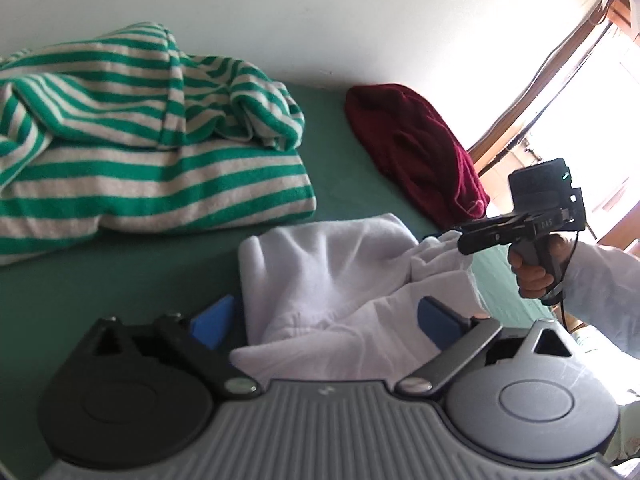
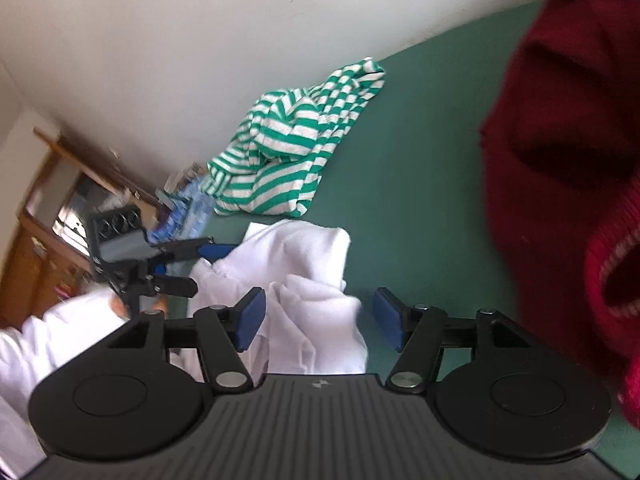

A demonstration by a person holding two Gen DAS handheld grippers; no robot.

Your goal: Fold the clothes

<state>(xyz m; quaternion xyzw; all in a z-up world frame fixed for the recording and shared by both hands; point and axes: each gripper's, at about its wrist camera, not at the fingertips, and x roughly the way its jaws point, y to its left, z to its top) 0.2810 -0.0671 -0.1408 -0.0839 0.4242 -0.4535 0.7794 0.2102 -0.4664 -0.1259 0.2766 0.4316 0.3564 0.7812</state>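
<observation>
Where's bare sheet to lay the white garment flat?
Bare green sheet runs between the striped top and the red garment, beyond the white garment. A thinner strip lies before the striped top on the left. Crowded around both grippers.

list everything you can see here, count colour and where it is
white garment: 1, white, crumpled on the green sheet between both grippers
striped garment: 1, green and white, bunched by the wall
red knit garment: 1, dark red, heaped on the sheet toward the window
green sheet: 1, green, under all the clothes
wooden cabinet: 1, brown, beyond the sheet
window: 1, bright, wooden frame
left gripper: 1, grey and black, blue fingers open around the white garment
right gripper: 1, black, blue fingers open over the white garment
</observation>
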